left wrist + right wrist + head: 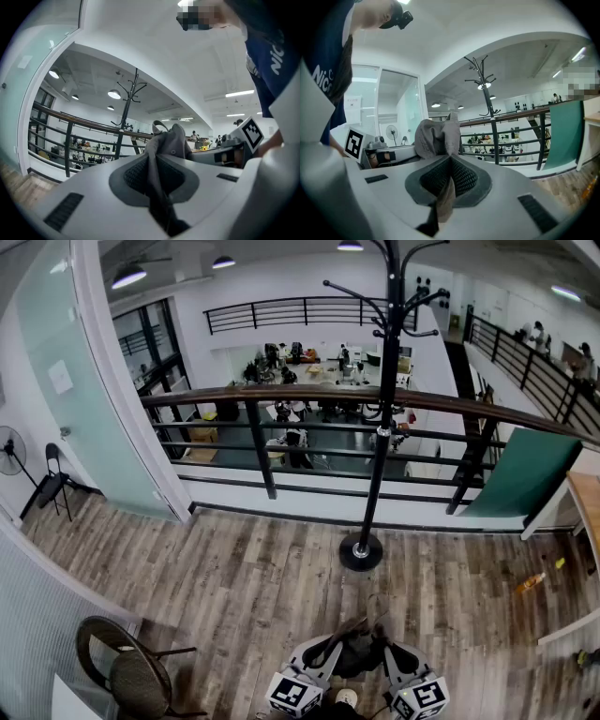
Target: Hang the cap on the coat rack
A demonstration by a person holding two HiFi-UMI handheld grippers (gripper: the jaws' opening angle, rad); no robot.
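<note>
A dark grey cap [357,648] hangs between my two grippers at the bottom of the head view. My left gripper [330,650] is shut on one side of the cap [169,145], the cloth pinched between its pads. My right gripper [388,652] is shut on the other side of the cap [438,137]. The black coat rack [382,409] stands upright on its round base [361,552] ahead of me, in front of the railing. Its hooks [394,296] branch out near the top. Both gripper views look upward at the coat rack [127,104] [486,89] in the distance.
A railing with a brown handrail [309,399] runs behind the rack, with an office floor below. A round wicker chair [127,671] stands at the lower left. A green panel [525,474] leans at the right. A glass partition [84,381] rises on the left.
</note>
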